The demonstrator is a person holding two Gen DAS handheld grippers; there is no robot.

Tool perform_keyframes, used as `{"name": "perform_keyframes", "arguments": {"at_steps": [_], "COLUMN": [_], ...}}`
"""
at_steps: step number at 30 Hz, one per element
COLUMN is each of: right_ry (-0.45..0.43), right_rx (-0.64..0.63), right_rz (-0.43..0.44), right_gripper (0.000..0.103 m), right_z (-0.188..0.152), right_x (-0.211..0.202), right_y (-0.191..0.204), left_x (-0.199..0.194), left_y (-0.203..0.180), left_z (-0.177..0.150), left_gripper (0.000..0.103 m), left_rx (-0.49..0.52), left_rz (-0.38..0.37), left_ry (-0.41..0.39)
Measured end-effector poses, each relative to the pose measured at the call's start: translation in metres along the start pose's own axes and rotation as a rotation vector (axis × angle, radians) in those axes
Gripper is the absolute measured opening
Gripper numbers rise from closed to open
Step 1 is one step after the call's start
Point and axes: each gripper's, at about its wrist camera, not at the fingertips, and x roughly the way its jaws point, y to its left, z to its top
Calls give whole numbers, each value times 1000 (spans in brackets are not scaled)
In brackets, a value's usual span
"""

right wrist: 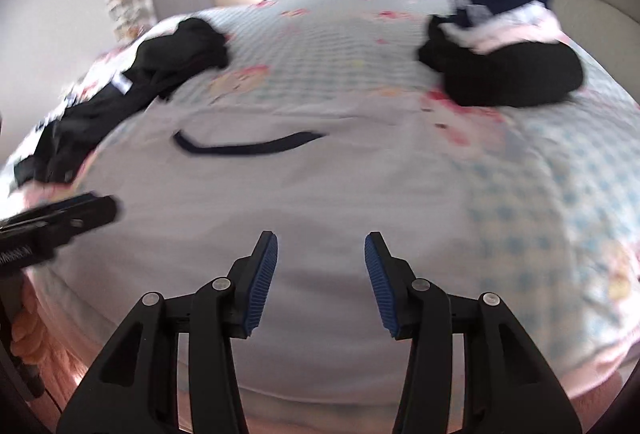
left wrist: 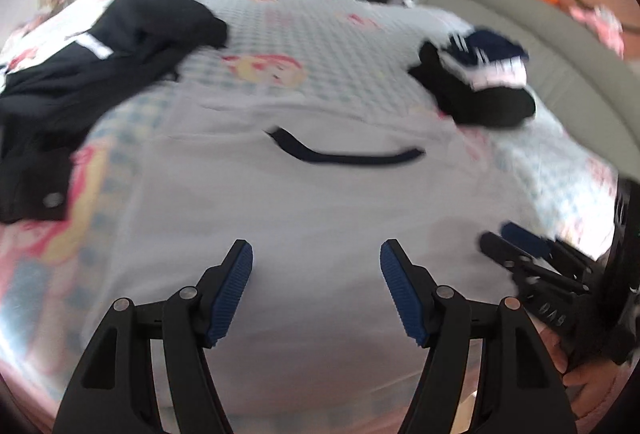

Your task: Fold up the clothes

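A white garment [left wrist: 304, 202] with a dark navy collar [left wrist: 344, 154] lies spread flat on the bed; it also shows in the right wrist view [right wrist: 320, 194], collar [right wrist: 248, 146] on its far side. My left gripper [left wrist: 316, 254] is open and empty above the garment's near part. My right gripper [right wrist: 321, 246] is open and empty, also over the near part. The right gripper shows at the right of the left wrist view [left wrist: 516, 246]; the left gripper shows at the left of the right wrist view [right wrist: 80, 210].
A rumpled black garment [left wrist: 100, 50] lies at the far left of the bed. A pile of folded clothes [right wrist: 504, 46] sits at the far right near the grey headboard [left wrist: 560, 34]. The patterned bedsheet [right wrist: 540, 194] covers the bed. Cupboards and clutter stand behind.
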Motion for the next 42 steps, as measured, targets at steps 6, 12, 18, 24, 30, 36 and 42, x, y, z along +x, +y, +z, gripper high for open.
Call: {"name": "perform_keyframes", "arguments": {"at_steps": [6,12,18,24,30,36,42], "right_ry": [60,63,-12,55,59,24,80], "right_rx": [-36,8,73,-10,58,180,92], "right_rz": [-32,-137,-89,-110,-196,-109,-131], "right_gripper": [45,45,47,45,49,49,49], "right_z": [-17,-21,-12,-20,-26,-38,-62], "right_x": [18,-2,-28,5,-2,-37,-29], "right_y": [-20,-61,-57,-31,-62,-85,-76], "left_x": [3,-31,-35,-12,-40,-68,-52], "left_y": [23,62,52,64,87,89,84], "left_z": [-12,-11,-19,-29,-34,-49,-62], "left_gripper": [80,78,78,76,74,74,63], "left_rx": [50,-114,-117,-132,-215,-298,-202], "left_rz": [158,99,37,86,73,-6,242], "left_ry": [38,-47,-66,-17,-70,-104,11]}}
